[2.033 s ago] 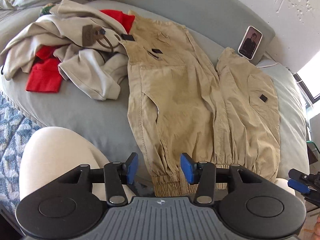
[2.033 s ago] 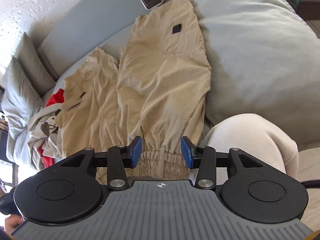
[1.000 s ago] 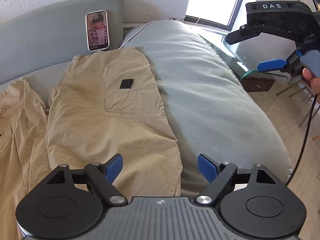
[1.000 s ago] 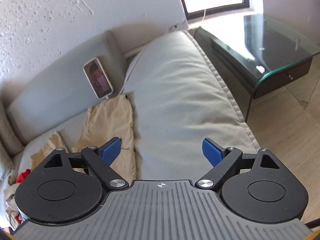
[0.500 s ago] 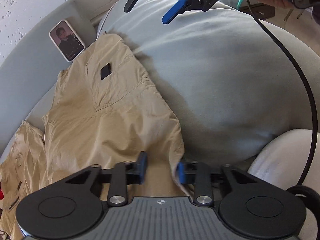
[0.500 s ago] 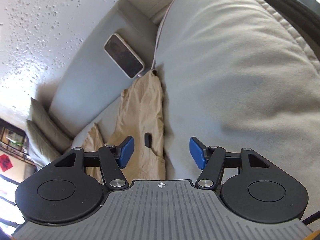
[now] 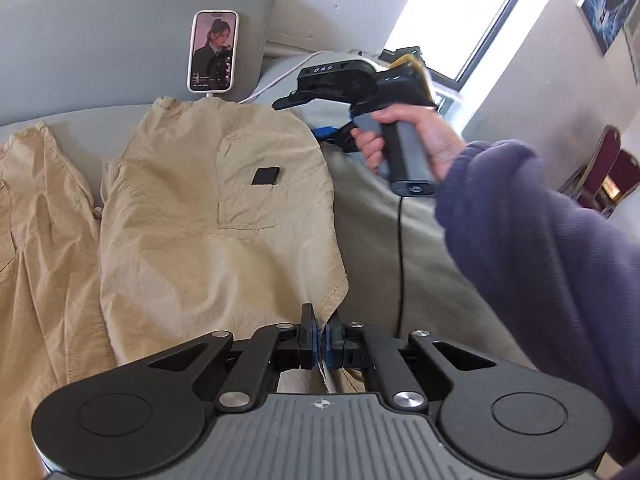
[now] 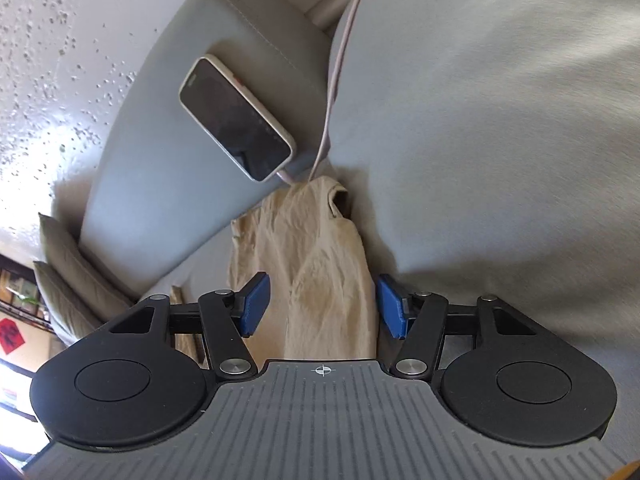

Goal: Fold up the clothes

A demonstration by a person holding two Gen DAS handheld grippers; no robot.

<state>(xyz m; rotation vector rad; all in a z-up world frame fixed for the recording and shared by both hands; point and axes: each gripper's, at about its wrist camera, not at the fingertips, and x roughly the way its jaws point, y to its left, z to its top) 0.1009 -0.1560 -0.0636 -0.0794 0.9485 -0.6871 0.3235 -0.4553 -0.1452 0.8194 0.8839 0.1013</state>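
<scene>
Tan cargo trousers (image 7: 208, 216) lie spread on a grey sofa (image 7: 384, 240). My left gripper (image 7: 320, 338) is shut on the near right edge of one trouser leg. My right gripper (image 8: 322, 304) is open, its blue pads either side of the far end of the same trousers (image 8: 320, 272) near the sofa back. In the left wrist view the right gripper (image 7: 320, 120) shows at the trousers' far right edge, held by a hand in a purple sleeve.
A phone (image 7: 213, 51) leans on the sofa backrest with a white cable (image 7: 280, 80) plugged in; it also shows in the right wrist view (image 8: 236, 118). A black cable (image 7: 400, 248) hangs from the right gripper. Cushions (image 8: 68, 280) sit at the far left.
My left gripper has shut on the trouser edge. My right gripper has come down to the far end of the trousers and stays open.
</scene>
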